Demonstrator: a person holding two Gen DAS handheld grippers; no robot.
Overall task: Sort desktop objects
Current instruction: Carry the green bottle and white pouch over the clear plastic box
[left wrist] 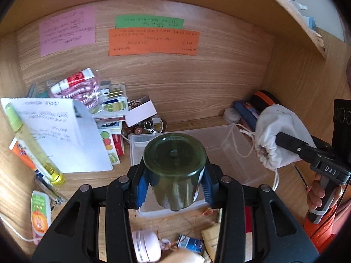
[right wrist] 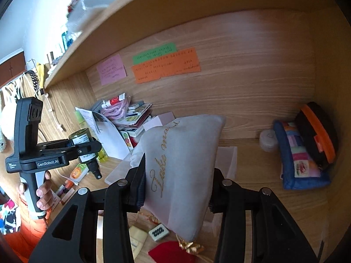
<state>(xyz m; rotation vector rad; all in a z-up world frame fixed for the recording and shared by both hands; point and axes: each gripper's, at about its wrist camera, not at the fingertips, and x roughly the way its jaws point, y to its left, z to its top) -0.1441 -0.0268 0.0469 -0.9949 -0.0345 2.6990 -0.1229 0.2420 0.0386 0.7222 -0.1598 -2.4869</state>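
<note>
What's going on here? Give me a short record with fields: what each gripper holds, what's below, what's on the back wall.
Left gripper: shut on dark green bottle, its base toward the camera
Right gripper: shut on white drawstring pouch with gold lettering
Below: clear plastic box on the wooden desk
Back wall: pink note, green note, orange note

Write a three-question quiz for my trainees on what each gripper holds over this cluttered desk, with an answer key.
1. True or false: the left gripper holds a dark green bottle.
2. What does the right gripper hold? A) a white drawstring pouch B) a red tube C) a blue wallet
3. Which container lies on the desk below the bottle?

Key:
1. True; its pads press on the bottle's sides.
2. A, the white drawstring pouch with gold lettering.
3. The clear plastic box.
</note>
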